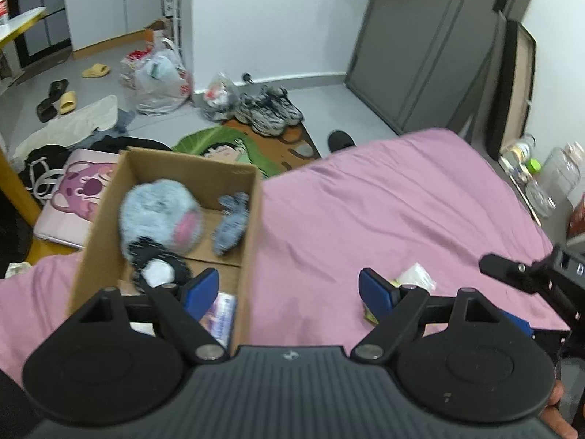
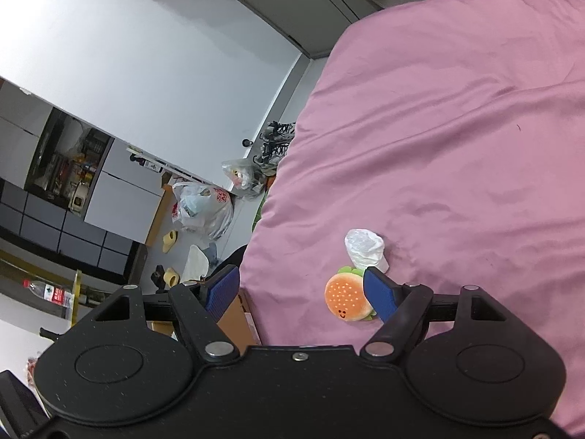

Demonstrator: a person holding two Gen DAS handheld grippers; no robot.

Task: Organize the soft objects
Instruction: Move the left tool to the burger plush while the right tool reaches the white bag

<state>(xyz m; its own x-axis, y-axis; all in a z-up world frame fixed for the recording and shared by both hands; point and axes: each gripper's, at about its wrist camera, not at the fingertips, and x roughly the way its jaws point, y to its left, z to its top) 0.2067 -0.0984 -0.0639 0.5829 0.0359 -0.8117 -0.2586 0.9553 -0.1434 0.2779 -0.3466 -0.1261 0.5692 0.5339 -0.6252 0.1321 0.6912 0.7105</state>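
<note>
A cardboard box (image 1: 252, 219) sits on the pink bed (image 1: 384, 201). In it lie a fluffy blue-grey plush (image 1: 161, 212), a small grey-blue knit item (image 1: 230, 226) and a black-and-white soft item (image 1: 157, 267). My left gripper (image 1: 289, 289) is open and empty above the box's near right wall. On the bed lie a hamburger plush (image 2: 347, 296) and a white soft bundle (image 2: 365, 248). My right gripper (image 2: 303, 289) is open and empty; its right finger (image 2: 380, 292) is just over the hamburger's right side.
The floor beyond the bed holds sneakers (image 1: 270, 109), plastic bags (image 1: 161, 80), slippers (image 1: 67, 100), a green rug (image 1: 234, 150) and a pink cushion (image 1: 76, 197). Bottles and jars (image 1: 548, 179) stand at the bed's right. The other gripper's frame (image 1: 541, 274) shows at right.
</note>
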